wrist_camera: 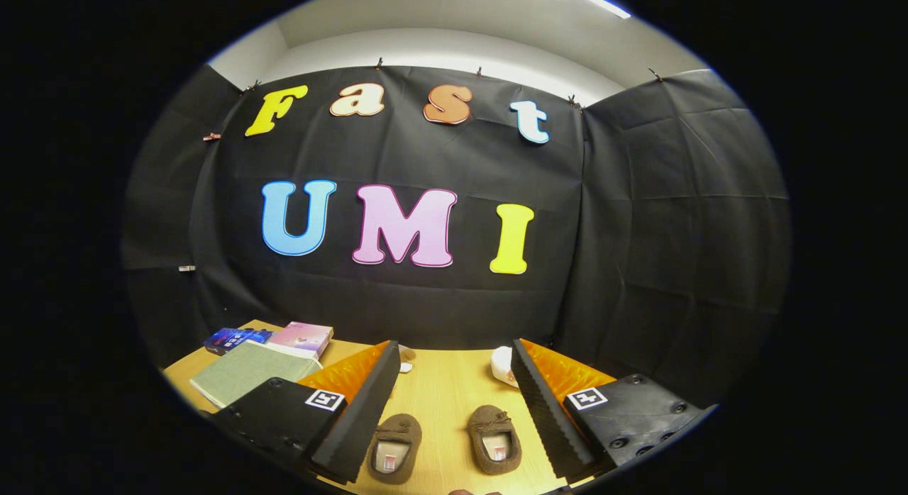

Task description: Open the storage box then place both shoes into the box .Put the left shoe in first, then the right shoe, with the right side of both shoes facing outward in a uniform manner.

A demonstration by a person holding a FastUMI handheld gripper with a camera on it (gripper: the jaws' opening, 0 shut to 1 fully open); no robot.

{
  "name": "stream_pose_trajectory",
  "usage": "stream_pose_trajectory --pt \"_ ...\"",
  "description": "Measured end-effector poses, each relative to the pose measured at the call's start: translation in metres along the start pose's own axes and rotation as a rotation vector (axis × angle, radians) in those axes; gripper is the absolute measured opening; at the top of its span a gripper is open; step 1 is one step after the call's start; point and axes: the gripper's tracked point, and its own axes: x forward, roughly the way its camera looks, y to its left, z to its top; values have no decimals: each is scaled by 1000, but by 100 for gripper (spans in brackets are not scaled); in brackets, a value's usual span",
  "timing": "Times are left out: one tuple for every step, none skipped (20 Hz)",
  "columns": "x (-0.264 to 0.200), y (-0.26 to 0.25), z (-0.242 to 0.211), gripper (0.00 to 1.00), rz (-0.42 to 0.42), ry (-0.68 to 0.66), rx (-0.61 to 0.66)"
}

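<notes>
Two small brown slipper shoes lie side by side on the wooden table (447,388), toes pointing away from me. One shoe (394,447) lies by the left finger and the other shoe (494,438) by the right finger. My gripper (452,388) hovers above them, open wide, nothing between its black ribbed fingers (365,410). Both shoes sit in the gap between the fingers, below them. Ahead of the fingers an orange container shows in two parts, one (351,371) behind the left finger and one (564,374) behind the right; it may be the storage box.
A green book (248,378), a pink book (303,337) and a blue packet (230,337) lie at the table's far left. A small white object (502,364) and a pale one (406,357) rest near the back edge, by the black cloth wall.
</notes>
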Motion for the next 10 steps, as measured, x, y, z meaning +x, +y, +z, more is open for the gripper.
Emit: stream_pose_trajectory --pt "-1 3 -2 97 2 4 5" --pt "-1 6 -3 97 2 7 7" --pt "-2 8 -4 97 3 11 8" --pt "-3 13 -6 97 11 16 12" --pt "-3 19 -8 97 25 24 21" --pt "-2 24 -10 97 35 33 28" --pt "-1 29 -11 97 47 42 34" --pt "1 38 -15 97 73 61 43" --pt "5 45 -20 97 96 80 50" --pt "8 52 -27 97 124 109 57"
